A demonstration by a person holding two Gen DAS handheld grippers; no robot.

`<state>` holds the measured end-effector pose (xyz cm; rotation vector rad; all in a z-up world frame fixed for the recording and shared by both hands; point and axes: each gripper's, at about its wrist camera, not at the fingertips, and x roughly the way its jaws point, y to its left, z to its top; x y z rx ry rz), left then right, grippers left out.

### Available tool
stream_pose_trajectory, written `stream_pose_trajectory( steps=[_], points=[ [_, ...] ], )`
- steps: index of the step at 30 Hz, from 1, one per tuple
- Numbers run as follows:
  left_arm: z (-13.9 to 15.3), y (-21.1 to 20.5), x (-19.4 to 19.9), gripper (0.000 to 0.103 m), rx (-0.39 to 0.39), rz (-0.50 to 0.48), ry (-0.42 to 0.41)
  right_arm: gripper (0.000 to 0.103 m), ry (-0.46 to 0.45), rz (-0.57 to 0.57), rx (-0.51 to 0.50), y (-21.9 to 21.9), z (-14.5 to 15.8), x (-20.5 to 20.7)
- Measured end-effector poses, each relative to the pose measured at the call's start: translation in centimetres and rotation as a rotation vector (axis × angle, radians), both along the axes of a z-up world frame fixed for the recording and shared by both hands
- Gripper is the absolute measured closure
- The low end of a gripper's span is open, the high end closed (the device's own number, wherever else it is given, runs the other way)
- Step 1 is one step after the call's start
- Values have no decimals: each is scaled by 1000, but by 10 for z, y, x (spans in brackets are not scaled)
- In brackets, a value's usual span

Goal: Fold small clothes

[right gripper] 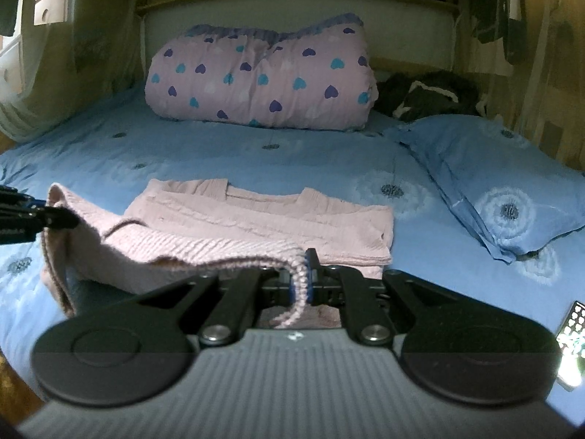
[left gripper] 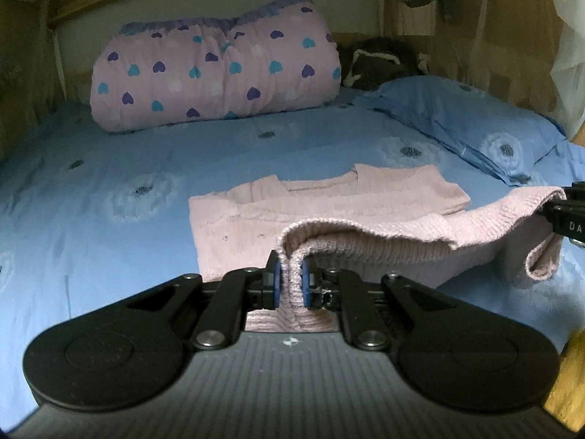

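A pale pink knitted sweater (left gripper: 329, 201) lies on the blue bed sheet (left gripper: 109, 183), neckline toward the headboard. Its near hem is lifted off the bed and stretched between both grippers. My left gripper (left gripper: 290, 281) is shut on the hem's left corner, the knit bunched between its blue pads. At the right edge of the left wrist view, the right gripper (left gripper: 563, 212) grips the other corner. In the right wrist view my right gripper (right gripper: 300, 278) is shut on the hem over the sweater (right gripper: 263, 216), and the left gripper (right gripper: 55, 217) shows at the left.
A rolled pink quilt with hearts (left gripper: 215, 66) lies at the headboard. A blue pillow (left gripper: 475, 120) sits to the right, dark clothing (left gripper: 380, 58) behind it. A remote control (right gripper: 572, 333) lies on the sheet at the right. Mosquito netting hangs around the bed.
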<state>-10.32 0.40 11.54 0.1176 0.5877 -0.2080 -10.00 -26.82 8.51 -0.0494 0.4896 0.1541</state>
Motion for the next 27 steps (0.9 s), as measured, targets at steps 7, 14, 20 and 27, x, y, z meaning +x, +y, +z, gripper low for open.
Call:
stream_pose_trajectory(
  steps=[7, 14, 20, 27],
  points=[
    [16, 0, 17, 90, -8, 5, -32, 95, -32, -9, -14, 1, 7, 11],
    [35, -6, 51, 90, -9, 12, -88, 95, -69, -24, -11, -1, 18, 33],
    [35, -15, 95, 90, 10, 21, -96, 95, -81, -36, -11, -1, 22, 67],
    [15, -17, 160, 90, 13, 47, -63, 95, -80, -45, -77, 8, 10, 117]
  ],
)
